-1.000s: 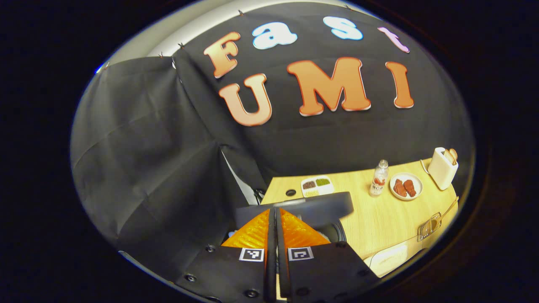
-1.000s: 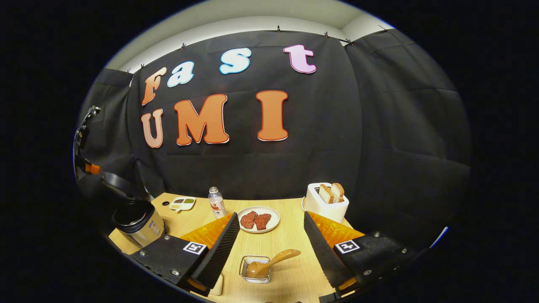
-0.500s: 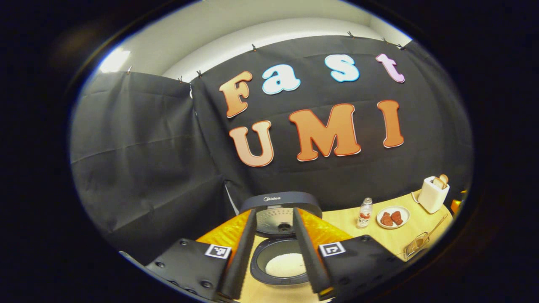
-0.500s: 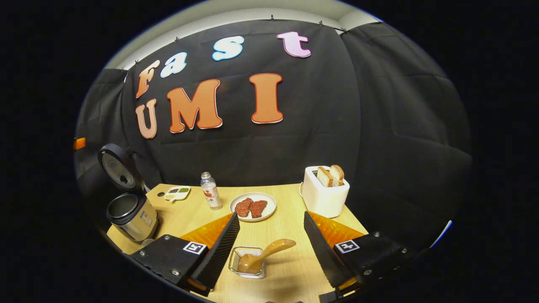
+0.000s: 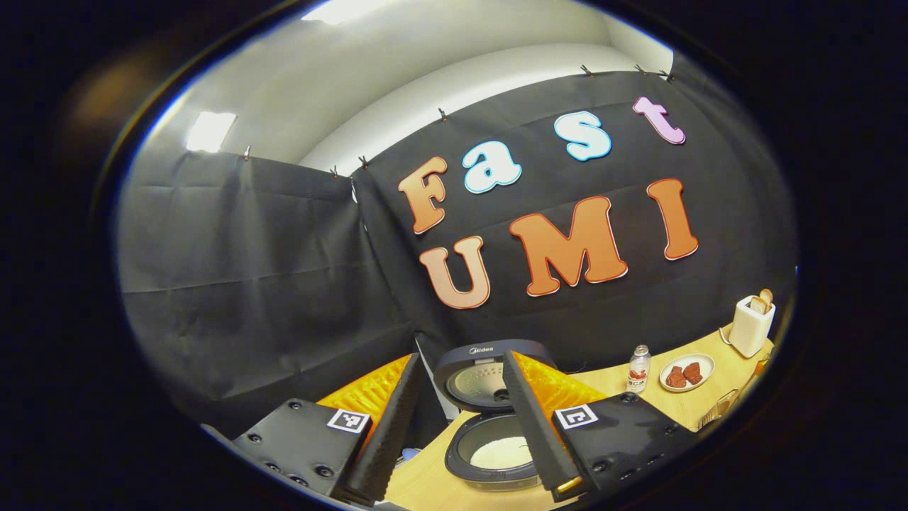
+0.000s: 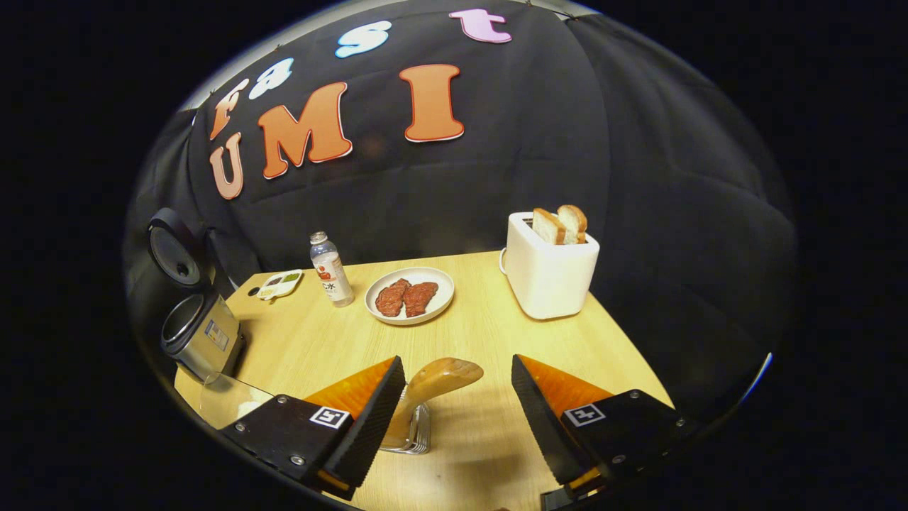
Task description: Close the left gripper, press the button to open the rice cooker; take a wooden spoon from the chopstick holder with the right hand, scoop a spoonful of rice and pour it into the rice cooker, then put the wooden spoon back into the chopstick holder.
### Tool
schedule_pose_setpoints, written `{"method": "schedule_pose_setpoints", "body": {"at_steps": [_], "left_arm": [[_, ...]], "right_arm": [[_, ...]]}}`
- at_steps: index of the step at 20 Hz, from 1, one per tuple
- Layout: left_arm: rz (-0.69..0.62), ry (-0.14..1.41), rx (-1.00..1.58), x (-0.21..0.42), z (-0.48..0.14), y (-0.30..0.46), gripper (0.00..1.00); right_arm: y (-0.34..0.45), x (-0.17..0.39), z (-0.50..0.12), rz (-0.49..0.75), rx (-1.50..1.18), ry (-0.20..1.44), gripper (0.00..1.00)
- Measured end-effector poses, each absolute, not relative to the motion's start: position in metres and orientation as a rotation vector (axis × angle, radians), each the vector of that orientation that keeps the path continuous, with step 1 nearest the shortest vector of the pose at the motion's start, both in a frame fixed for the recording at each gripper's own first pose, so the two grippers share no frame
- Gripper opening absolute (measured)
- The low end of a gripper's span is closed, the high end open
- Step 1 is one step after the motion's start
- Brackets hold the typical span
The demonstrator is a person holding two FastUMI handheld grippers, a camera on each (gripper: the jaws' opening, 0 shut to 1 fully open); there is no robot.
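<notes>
Wooden table bearing rice cooker at its left end, lid up, rice inside, framed by left gripper with jaws apart; right gripper likewise spread, flanking wooden spoon upright in wire chopstick holder.

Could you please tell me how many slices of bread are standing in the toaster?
2: both slices of bread stand side by side in the toaster slots.
</notes>
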State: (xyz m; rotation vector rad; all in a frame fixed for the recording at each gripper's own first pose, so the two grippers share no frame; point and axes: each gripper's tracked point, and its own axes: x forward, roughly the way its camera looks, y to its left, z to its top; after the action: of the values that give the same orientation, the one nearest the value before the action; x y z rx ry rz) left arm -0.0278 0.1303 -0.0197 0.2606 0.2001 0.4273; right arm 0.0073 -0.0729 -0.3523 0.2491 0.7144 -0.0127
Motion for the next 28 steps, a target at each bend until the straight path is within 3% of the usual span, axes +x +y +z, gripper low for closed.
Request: {"method": "schedule_pose_setpoints", "body": {"at_steps": [1,2,4,5,6,10,13,21,22,25,26,28], "left_arm": [[0.440,0.205,0.263,-0.032,-0.020,0.129,0.88],[0.461,0.210,0.274,-0.039,-0.019,0.132,0.72],[0.494,0.202,0.270,-0.048,-0.014,0.132,0.72],[0.496,0.207,0.257,-0.052,-0.015,0.126,0.88],[0.507,0.210,0.252,-0.055,-0.015,0.128,0.72],[0.533,0.244,0.279,-0.074,-0.021,0.120,0.73],[0.530,0.248,0.307,-0.070,-0.022,0.116,0.78],[0.451,0.230,0.261,-0.027,-0.041,0.132,0.80],[0.435,0.223,0.259,-0.020,-0.044,0.137,0.74],[0.399,0.215,0.217,-0.004,-0.050,0.157,0.80],[0.389,0.211,0.198,0.000,-0.051,0.163,0.75],[0.381,0.220,0.167,0.007,-0.062,0.179,0.80]], "right_arm": [[-0.070,0.009,-0.358,-0.006,0.274,0.731,0.93],[-0.068,0.010,-0.364,-0.001,0.295,0.752,0.92],[-0.061,0.014,-0.372,0.015,0.355,0.778,0.87],[-0.057,0.016,-0.376,0.026,0.384,0.789,0.82],[-0.054,0.018,-0.380,0.038,0.407,0.800,0.78],[-0.036,0.019,-0.387,0.081,0.502,0.840,0.57],[-0.025,0.019,-0.390,0.092,0.521,0.864,0.28],[-0.028,0.005,-0.380,-0.034,0.601,0.789,0.20],[-0.027,0.002,-0.377,-0.046,0.595,0.766,0.20],[-0.023,-0.004,-0.370,-0.096,0.573,0.762,0.14],[-0.021,-0.001,-0.363,-0.103,0.561,0.752,0.14],[-0.022,0.000,-0.344,-0.111,0.533,0.735,0.13]]}}
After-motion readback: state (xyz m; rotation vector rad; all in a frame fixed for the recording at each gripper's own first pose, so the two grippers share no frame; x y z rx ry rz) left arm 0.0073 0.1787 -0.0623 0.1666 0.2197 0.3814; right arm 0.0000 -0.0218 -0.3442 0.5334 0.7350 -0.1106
